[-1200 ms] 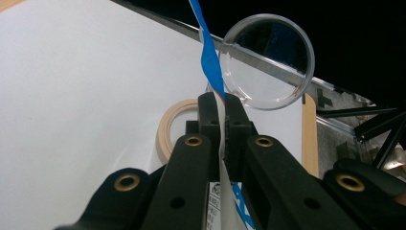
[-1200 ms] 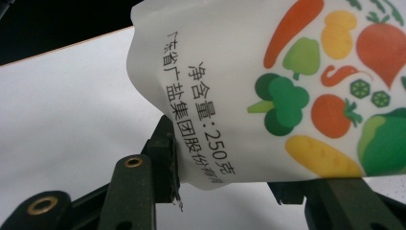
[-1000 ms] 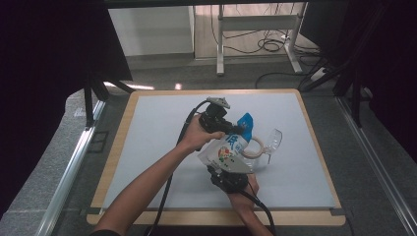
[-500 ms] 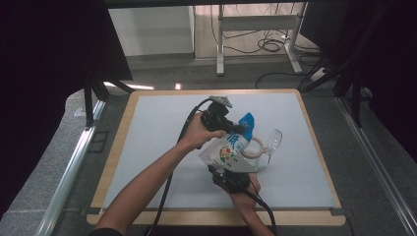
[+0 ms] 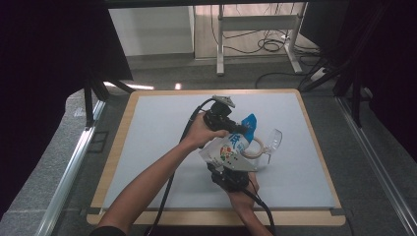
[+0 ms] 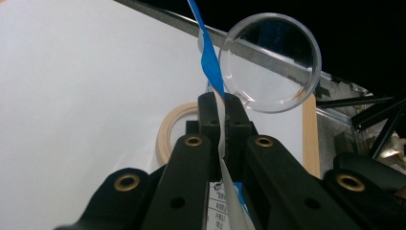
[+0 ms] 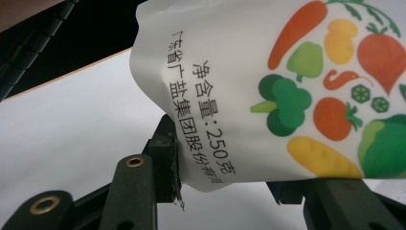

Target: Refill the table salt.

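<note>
Tilting a white pouch with printed vegetables and a blue top (image 5: 230, 150) toward a clear plastic jar (image 5: 269, 142) — left gripper (image 6: 220, 108) clamped on its top edge, right gripper (image 7: 225, 167) pinching its base (next, probably: tip gently into the mouth).

This looks like a lab set up for recording, not a home or a shop. The bench (image 5: 147, 128) is a plain pale sheet in a wooden frame, ringed by dark curtains (image 5: 49, 73) hung on black stands (image 5: 91, 96). Aluminium rails (image 5: 74, 162) run along its sides over a grey carpeted floor (image 5: 39, 177). Beyond it stands a metal-legged desk (image 5: 221, 39) with loose cables (image 5: 270, 46) coiled on the floor beneath (nothing tidied away), against a bare white wall (image 5: 147, 29).
</note>
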Demonstrator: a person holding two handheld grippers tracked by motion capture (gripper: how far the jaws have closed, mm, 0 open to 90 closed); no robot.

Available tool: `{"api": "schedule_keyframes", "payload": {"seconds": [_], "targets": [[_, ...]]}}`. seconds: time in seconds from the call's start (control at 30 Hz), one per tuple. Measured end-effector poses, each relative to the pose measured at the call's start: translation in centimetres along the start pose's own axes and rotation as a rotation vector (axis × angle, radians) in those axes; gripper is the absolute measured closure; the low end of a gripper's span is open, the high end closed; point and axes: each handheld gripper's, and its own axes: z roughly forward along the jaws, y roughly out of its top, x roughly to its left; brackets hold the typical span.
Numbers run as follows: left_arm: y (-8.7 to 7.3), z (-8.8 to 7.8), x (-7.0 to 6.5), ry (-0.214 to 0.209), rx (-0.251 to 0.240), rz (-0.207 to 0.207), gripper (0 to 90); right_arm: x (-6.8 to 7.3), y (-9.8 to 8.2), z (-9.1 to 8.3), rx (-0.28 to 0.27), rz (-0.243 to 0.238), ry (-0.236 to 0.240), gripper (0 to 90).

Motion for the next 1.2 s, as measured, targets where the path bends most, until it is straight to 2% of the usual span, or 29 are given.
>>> {"api": "schedule_keyframes", "payload": {"seconds": [1.2], "targets": [[0.24, 0.26, 0.49, -0.01, 0.019, -0.001, 89.9, -0.28, 0.33, -0.04, -0.001, 0.022, 0.018, 54.5]]}}
